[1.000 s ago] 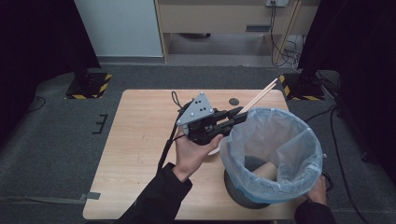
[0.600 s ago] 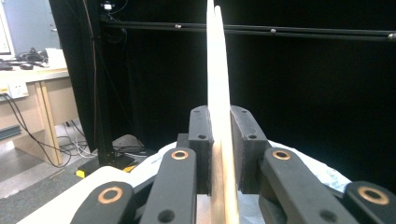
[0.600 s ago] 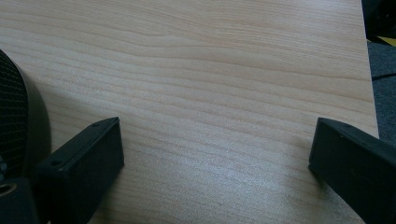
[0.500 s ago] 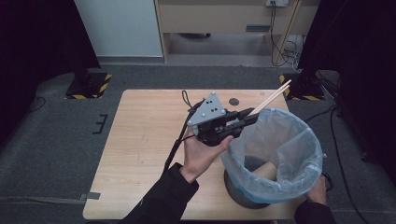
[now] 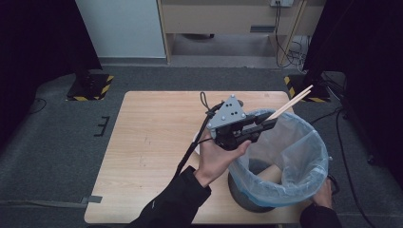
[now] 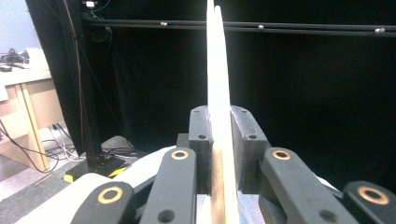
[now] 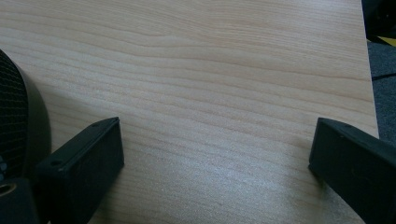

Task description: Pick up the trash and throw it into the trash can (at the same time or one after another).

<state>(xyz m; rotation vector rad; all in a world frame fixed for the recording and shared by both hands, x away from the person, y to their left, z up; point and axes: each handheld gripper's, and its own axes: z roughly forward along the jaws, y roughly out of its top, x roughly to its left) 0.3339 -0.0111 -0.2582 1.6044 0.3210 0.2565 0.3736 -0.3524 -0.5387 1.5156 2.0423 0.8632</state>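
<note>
My left gripper is raised above the near-left rim of a dark bin lined with a pale blue bag. It is shut on a pair of wooden chopsticks that point up and to the right over the bin's mouth. In the left gripper view the chopsticks rise straight up, pinched between the two black jaws of the left gripper. My right gripper rests low over the wooden table with its jaws wide apart and nothing between them, beside the bin's black mesh base.
The bin stands at the front right corner of the table. A light brown item lies inside it. A hand shows behind the bin at the lower right. Dark floor, cables and a desk lie beyond the far edge.
My left gripper has carried the chopsticks to the right and slightly up, from over the table's middle to the bin's rim. The bin and the right hand have stayed put.
</note>
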